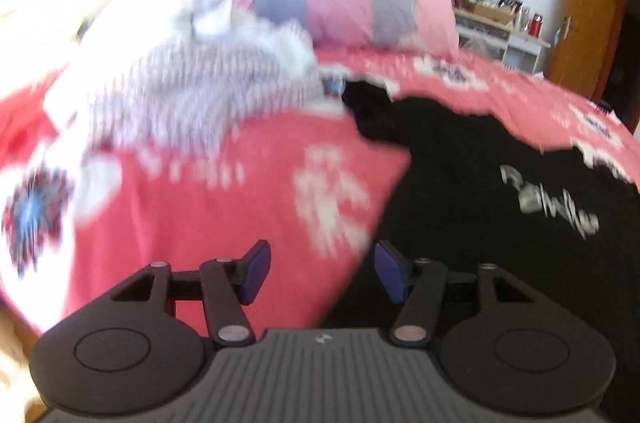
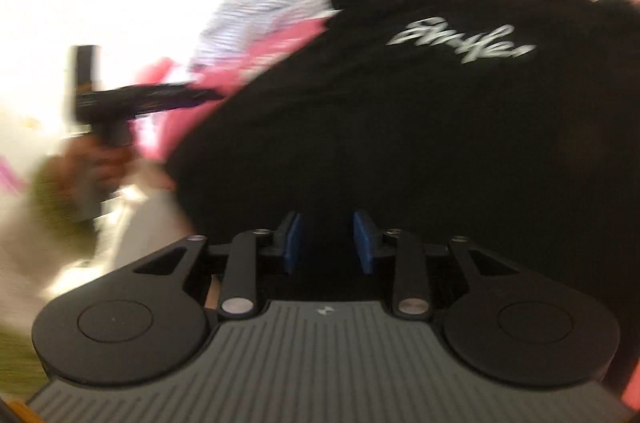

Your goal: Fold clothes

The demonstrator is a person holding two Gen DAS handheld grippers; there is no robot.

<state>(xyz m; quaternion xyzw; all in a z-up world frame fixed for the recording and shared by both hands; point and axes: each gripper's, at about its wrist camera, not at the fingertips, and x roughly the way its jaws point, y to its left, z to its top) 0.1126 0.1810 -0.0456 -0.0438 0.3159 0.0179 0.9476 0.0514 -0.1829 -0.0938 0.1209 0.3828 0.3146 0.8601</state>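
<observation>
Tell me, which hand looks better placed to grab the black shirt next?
Probably the right. The right gripper is open directly over the black shirt, which fills its view. The left gripper, also open, sits at the shirt's edge, mostly over the pink bedspread.

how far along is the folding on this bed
Early. Done: the black shirt lies spread on the pink bedspread, print up, no fold showing. In hand: nothing; left tongs and right tongs both stand open with no cloth between the pads, the right ones over the shirt. Left: folding the shirt, then the rumpled striped pile behind it.
</observation>
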